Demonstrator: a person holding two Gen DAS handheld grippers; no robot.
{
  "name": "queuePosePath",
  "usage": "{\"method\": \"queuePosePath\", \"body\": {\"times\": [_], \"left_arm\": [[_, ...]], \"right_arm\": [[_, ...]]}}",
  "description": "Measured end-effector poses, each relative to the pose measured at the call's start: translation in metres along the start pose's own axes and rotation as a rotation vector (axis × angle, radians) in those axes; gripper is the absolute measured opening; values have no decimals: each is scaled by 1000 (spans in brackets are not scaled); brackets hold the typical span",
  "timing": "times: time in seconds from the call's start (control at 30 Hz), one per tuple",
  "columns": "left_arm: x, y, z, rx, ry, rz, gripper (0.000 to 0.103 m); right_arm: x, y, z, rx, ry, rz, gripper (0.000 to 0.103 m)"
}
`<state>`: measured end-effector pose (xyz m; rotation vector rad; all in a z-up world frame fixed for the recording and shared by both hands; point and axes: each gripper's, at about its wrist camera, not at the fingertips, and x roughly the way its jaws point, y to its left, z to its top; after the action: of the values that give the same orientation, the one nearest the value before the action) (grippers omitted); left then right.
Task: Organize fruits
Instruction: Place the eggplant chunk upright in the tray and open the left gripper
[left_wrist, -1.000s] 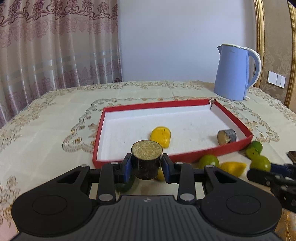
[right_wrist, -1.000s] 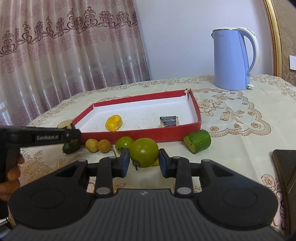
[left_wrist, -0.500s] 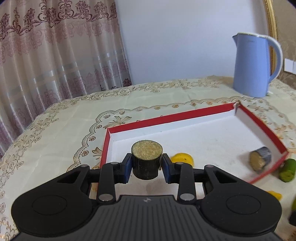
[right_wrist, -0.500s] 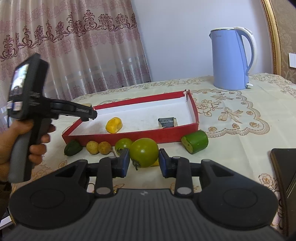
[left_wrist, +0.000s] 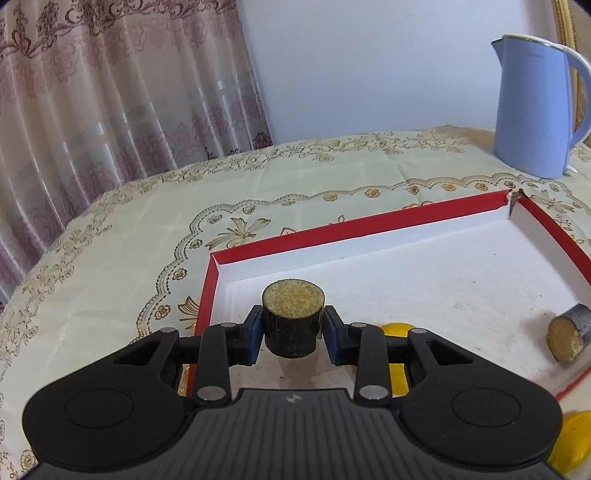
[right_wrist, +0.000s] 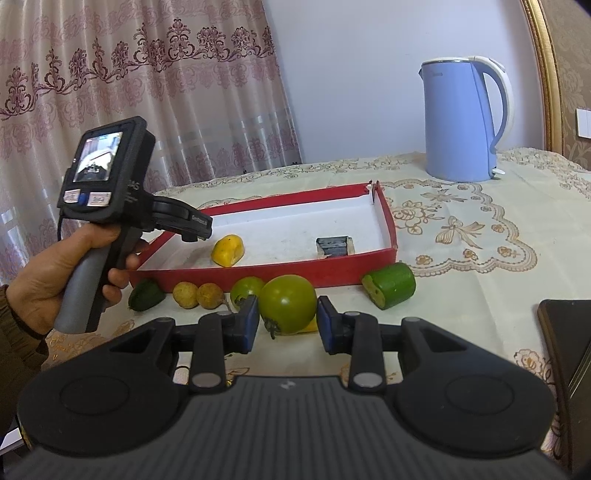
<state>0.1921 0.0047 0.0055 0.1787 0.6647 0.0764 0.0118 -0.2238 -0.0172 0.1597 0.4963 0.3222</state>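
A table covered with a cream embroidered cloth (right_wrist: 461, 229) fills both views, and a pink patterned curtain (right_wrist: 147, 92) hangs behind it on the left. A blue kettle (right_wrist: 458, 122) stands at the far right of the table. In the middle lies a shallow red tray (right_wrist: 332, 267) with a white floor. Inside it are a yellow fruit piece (right_wrist: 228, 250) near the left and a dark cut cylinder (right_wrist: 332, 246) near the right wall. The left gripper (left_wrist: 293, 330), seen from the right wrist in a person's hand (right_wrist: 48, 273), is over the near left corner of the tray and is clenched on a dark cylinder piece (left_wrist: 291, 321) with a yellowish cut top. The right gripper (right_wrist: 287, 321) is in front of the tray and grasps a green tomato (right_wrist: 287, 303) between its blue pads. On the cloth along the near wall of the tray lie a green cut chunk (right_wrist: 389, 285) at the right, another green tomato (right_wrist: 245, 288), two small yellowish round fruits (right_wrist: 197, 294) and a dark green fruit (right_wrist: 146, 294) at the left.
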Motion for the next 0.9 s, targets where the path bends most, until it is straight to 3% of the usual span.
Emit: {"method": "queuePosePath", "body": {"times": [0.6,0.67,0.8,0.9], "left_arm": [[16,0,5,3,35,17,33],[15,1,5,-4,37,19,39],[5,2,5,-3,-5,47,69],[-6,3,5,1,-37,65,73]], "right_arm": [[-2,7,1,-15,-3,-7,32],[-1,7,1,-17,-3,-6,32],[0,9,2,-21,0,-6,32],[0,10,2,-22,0,-5,32]]}}
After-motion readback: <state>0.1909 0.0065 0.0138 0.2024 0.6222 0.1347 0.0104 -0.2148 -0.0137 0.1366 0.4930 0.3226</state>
